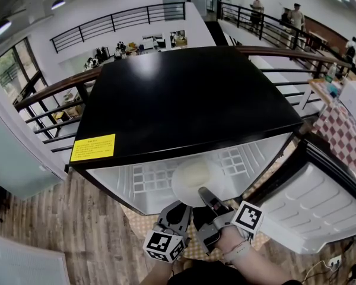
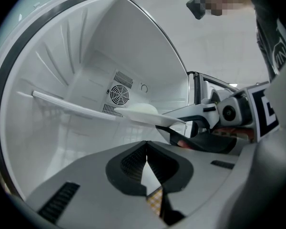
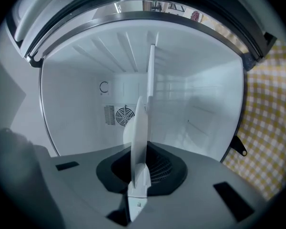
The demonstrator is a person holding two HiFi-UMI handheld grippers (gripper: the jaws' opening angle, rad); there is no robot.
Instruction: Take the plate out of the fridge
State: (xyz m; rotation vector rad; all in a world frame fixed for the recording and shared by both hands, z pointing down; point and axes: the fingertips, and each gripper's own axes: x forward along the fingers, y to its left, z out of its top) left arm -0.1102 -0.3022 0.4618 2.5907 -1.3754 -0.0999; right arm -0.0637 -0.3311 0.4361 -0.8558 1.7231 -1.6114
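A white plate (image 1: 194,180) lies flat at the front of the black fridge's (image 1: 184,100) open compartment, over its white shelf (image 1: 151,180). My right gripper (image 1: 206,195) is shut on the plate's near rim. In the right gripper view the plate (image 3: 139,132) stands edge-on between that gripper's (image 3: 137,189) jaws. My left gripper (image 1: 177,208) hovers just left of it, below the plate's edge, shut with nothing in it. The left gripper view shows its own closed jaws (image 2: 147,165), the plate (image 2: 144,112) and the right gripper (image 2: 207,123) clamped on it.
The fridge door (image 1: 320,203) hangs open to the right. A yellow checked mat (image 3: 271,128) covers the wooden floor (image 1: 65,230) under the fridge. A railing (image 1: 53,100) runs behind it, and a table with a checked cloth (image 1: 344,132) stands at the far right.
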